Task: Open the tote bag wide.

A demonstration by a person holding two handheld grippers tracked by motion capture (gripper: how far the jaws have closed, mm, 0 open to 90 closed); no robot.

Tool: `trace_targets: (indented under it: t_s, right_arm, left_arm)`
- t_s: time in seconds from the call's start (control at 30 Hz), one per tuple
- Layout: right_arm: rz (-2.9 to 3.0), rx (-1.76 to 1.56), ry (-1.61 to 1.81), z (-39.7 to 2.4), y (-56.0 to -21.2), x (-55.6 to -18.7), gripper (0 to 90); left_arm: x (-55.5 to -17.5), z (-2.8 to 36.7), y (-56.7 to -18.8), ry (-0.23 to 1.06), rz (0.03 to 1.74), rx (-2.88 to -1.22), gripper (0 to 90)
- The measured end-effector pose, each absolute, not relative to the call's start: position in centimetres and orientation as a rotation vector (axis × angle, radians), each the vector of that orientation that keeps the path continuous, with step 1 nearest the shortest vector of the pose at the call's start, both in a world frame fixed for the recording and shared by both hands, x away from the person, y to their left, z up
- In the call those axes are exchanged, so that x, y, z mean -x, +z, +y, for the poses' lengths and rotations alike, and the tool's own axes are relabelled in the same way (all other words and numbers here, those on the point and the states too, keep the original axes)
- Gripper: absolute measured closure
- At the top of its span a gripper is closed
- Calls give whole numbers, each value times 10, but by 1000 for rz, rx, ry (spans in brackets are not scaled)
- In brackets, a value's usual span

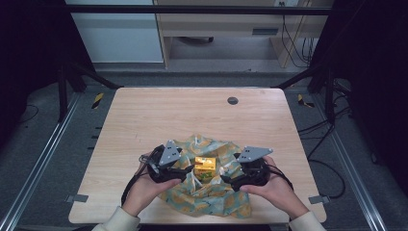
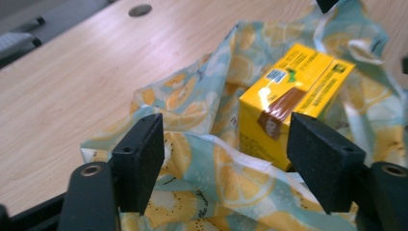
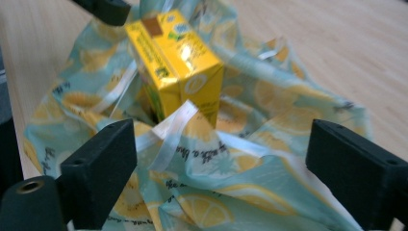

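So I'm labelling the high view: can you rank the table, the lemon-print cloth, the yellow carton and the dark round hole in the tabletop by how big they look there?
1. table
2. lemon-print cloth
3. yellow carton
4. dark round hole, smallest, though it lies farther from the camera.

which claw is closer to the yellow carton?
Left, narrowly. The left claw sits just beside the yellow carton; the right claw is slightly farther off on its other side.

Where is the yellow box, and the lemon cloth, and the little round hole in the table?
yellow box (image 2: pixel 293 91), left gripper view, on its top face.
lemon cloth (image 3: pixel 269 120), right gripper view, on a fold right of the box.
round hole (image 1: pixel 233 100), high view, on its dark middle.
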State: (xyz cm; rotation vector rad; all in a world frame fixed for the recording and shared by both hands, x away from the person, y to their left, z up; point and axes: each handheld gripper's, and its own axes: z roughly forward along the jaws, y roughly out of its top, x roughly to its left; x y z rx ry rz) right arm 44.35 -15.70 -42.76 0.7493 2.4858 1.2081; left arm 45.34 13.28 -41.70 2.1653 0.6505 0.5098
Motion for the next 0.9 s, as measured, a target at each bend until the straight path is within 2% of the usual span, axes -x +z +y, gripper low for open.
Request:
trace_targets:
  t_s: [0.07,0.13,0.17,0.2,0.23,0.27,0.3,0.33,0.37,0.4,0.43,0.47,0.5,0.57,0.67,0.77,0.9]
  right_arm:
    - [2522,-741,1170,-154,-436,-445,105]
    - [2543,-728,1139,-152,-443,-444,181]
    - [2543,-728,1139,-152,-443,-444,181]
    - [2568,-712,1106,-150,-450,-442,267]
    - [2568,-712,1106,-150,-450,-442,267]
    - [2584,-696,1070,-151,-456,-440,358]
    - [2584,-696,1070,-151,-456,-440,358]
    - [2591,-689,1075,-152,-459,-439,506]
    - [2596,-682,1083,-153,-460,-438,563]
    - [2595,-675,1092,-153,-461,-438,607]
    - [2595,-675,1092,-153,-461,-438,607]
    - [2590,-662,1106,-154,-460,-435,682]
    - [2590,-662,1106,-154,-460,-435,682]
    - [2569,-653,1144,-156,-457,-430,746]
    - [2563,-641,1170,-159,-455,-425,774]
    - [2560,-636,1183,-160,-454,-422,781]
    - [2562,-613,1205,-163,-455,-417,812]
  left_arm:
    - [-460,134,-425,487,679,-2179,267]
    - [-462,135,-430,459,694,-2193,246]
    - [-464,135,-435,435,706,-2207,246]
    - [-464,138,-443,450,735,-2217,249]
    - [-464,138,-443,450,735,-2217,258]
    - [-463,140,-448,436,748,-2206,262]
    - [-463,140,-448,436,748,-2206,261]
    - [-462,141,-453,420,746,-2224,261]
    - [-462,141,-456,415,748,-2229,261]
    - [-462,141,-458,410,745,-2239,261]
    - [-462,141,-458,410,745,-2239,263]
    - [-461,141,-464,391,738,-2271,265]
    - [-461,141,-464,391,738,-2271,274]
    - [-461,141,-474,376,741,-2312,295]
    - [-463,142,-481,374,754,-2330,375]
    - [-463,142,-484,388,753,-2344,493]
    - [-466,143,-488,409,740,-2374,721]
